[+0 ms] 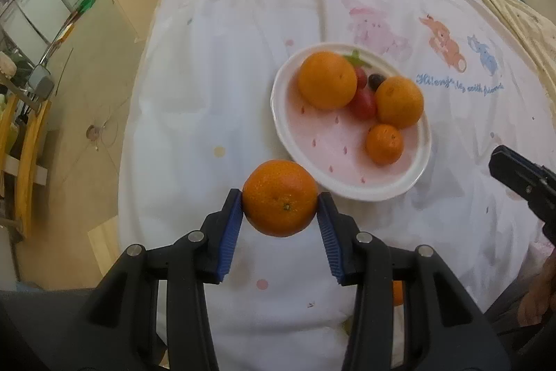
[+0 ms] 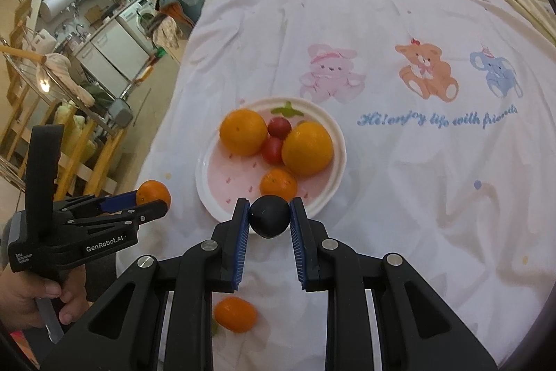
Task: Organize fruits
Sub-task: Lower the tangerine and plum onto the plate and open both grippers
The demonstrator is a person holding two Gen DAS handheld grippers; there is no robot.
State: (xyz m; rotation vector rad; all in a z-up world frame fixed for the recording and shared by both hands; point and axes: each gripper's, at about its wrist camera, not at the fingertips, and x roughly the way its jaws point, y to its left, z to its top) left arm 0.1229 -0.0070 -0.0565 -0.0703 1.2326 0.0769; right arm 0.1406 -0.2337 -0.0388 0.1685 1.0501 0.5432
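My left gripper is shut on a mandarin, held in the air just off the near-left rim of the white and pink plate. On the plate lie two large oranges, a small mandarin, red tomatoes and a dark berry. My right gripper is shut on a dark round fruit, above the plate's near rim. The right wrist view also shows the left gripper with its mandarin at the left.
A small orange fruit lies on the white printed cloth below my right gripper. The cloth's left edge drops to the floor. A hand holds the left gripper's handle. Kitchen units and a wooden chair stand far left.
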